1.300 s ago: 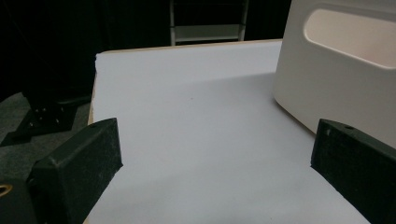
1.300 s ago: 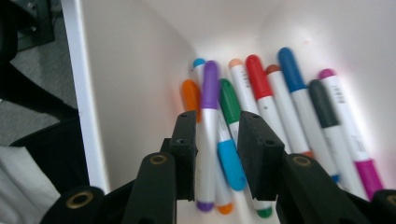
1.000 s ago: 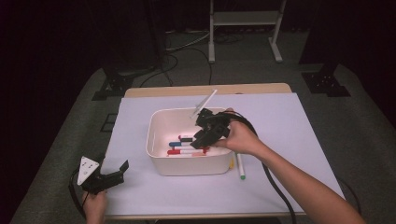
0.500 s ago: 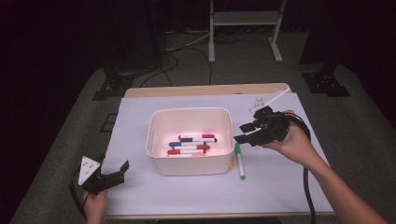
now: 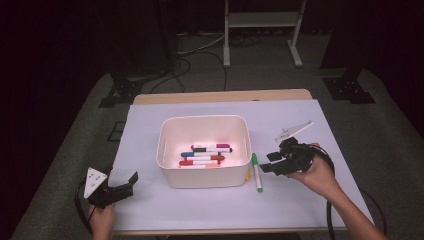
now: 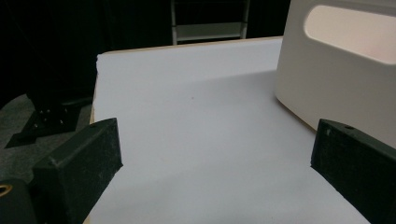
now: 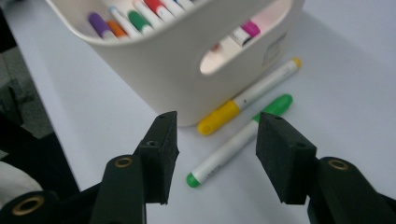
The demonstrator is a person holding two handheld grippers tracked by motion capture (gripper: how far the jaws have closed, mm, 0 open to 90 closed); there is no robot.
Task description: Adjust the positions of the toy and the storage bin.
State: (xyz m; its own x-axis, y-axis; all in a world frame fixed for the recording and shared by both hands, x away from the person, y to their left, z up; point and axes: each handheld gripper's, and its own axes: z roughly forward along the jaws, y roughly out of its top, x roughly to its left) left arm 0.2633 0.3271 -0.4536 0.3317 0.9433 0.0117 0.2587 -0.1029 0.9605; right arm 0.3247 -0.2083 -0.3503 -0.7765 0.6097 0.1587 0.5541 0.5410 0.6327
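A white bin (image 5: pixel 204 119) stands mid-table with several coloured markers (image 5: pixel 205 155) lying in it. Right of it a green marker (image 5: pixel 256 172) lies on the mat, and a yellow marker (image 5: pixel 248 174) rests against the bin's wall. My right gripper (image 5: pixel 272 162) hovers low just right of the green marker. Its jaws have just been opening and hold nothing. In the right gripper view the gripper (image 7: pixel 217 154) is open, with the green marker (image 7: pixel 238 140) and yellow marker (image 7: pixel 247 95) on the mat beyond it. My left gripper (image 5: pixel 127 185) rests open at the front left.
The white mat (image 5: pixel 300 200) covers the tabletop, with bare room at its front and right. In the left gripper view the open jaws (image 6: pixel 215 154) face bare mat, with the bin's wall (image 6: pixel 336 79) and handle cut-out at the right. Dark floor, cables and a stand lie behind the table.
My right gripper has moved from over the bin to the right and down, to the mat beside the green marker, and its jaws stand wider. The left gripper has kept still.
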